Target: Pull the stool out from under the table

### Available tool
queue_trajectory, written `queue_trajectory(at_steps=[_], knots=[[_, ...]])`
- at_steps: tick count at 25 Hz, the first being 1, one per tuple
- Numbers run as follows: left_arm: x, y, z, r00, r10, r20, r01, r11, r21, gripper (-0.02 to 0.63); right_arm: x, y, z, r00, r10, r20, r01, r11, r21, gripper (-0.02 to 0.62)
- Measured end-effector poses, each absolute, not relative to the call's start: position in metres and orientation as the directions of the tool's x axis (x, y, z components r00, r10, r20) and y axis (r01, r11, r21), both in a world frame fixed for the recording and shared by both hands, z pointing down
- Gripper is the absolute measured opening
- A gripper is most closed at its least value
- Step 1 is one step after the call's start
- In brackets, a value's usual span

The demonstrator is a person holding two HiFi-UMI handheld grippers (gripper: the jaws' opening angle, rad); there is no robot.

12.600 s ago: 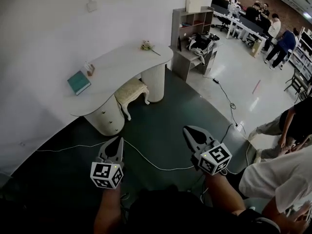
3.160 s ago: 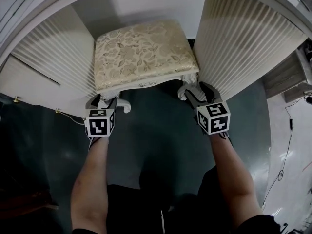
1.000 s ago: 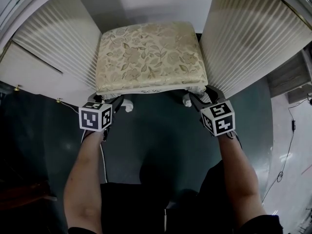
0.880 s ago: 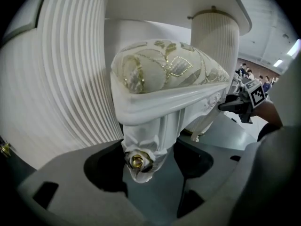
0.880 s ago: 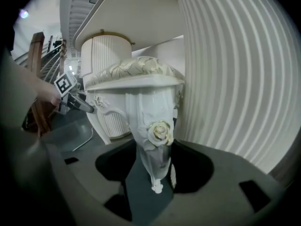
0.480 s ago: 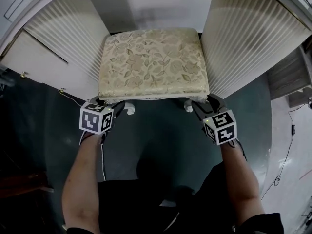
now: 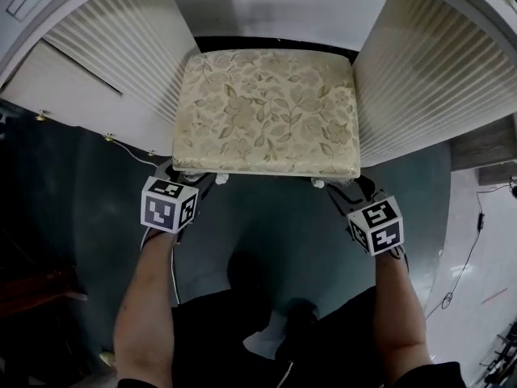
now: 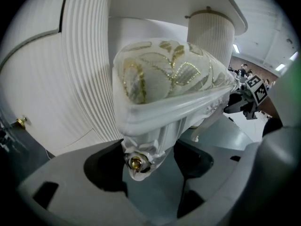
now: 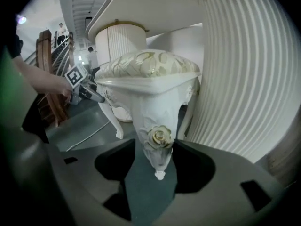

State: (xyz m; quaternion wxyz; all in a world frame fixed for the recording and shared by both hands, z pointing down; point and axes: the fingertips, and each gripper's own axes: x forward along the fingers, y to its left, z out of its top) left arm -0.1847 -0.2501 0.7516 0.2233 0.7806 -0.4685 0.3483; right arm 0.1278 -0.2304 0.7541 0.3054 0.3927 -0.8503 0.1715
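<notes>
The stool point(image 7: 266, 107) has a cream floral cushion and white carved legs, and it stands between the table's two ribbed pedestals. My left gripper point(image 7: 184, 173) is at its front-left corner, shut on the front-left leg point(image 8: 141, 152), whose knee with a brass stud fills the gap between the jaws. At the front-right corner my right gripper point(image 7: 343, 186) has the leg with the carved rose point(image 9: 160, 138) between its jaws. These jaws are opening, though both still touch the leg. The cushion hides both sets of fingertips in the head view.
A ribbed white pedestal point(image 7: 121, 47) flanks the stool on the left and another pedestal point(image 7: 428, 79) on the right, with the tabletop point(image 9: 141, 8) overhead. A thin cable point(image 7: 133, 153) runs over the dark teal floor point(image 7: 266, 233). My legs stand just behind the grippers.
The stool has slid out from between the pedestals towards me. Both grippers came back with it, staying at its front legs.
</notes>
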Motion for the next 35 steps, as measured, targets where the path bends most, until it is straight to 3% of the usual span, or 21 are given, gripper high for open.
queue_trajectory(at_steps=[5, 14, 25, 32, 35], knots=[[-0.182, -0.242, 0.754, 0.345, -0.544, 0.765, -0.880, -0.471, 0.062, 0.314, 0.130, -0.222, 0.749, -0.478, -0.550, 0.685, -0.830, 0.538, -0.147, 0.256], [-0.180, -0.238, 0.761, 0.358, -0.478, 0.802, -0.874, -0.475, 0.107, 0.318, 0.133, -0.230, 0.754, -0.415, -0.550, 0.725, -0.857, 0.504, -0.108, 0.247], [-0.181, -0.226, 0.754, 0.310, -0.212, 0.927, -0.856, -0.487, 0.175, 0.322, 0.131, -0.223, 0.746, -0.457, -0.296, 0.839, -0.829, 0.484, -0.281, 0.268], [-0.184, -0.224, 0.721, 0.303, -0.281, 0.911, -0.863, -0.486, 0.137, 0.334, 0.123, -0.206, 0.681, -0.520, -0.302, 0.799, -0.771, 0.568, -0.287, 0.325], [-0.180, -0.229, 0.700, 0.310, -0.287, 0.906, -0.840, -0.529, 0.120, 0.369, 0.122, -0.217, 0.663, -0.536, -0.310, 0.785, -0.768, 0.566, -0.301, 0.339]])
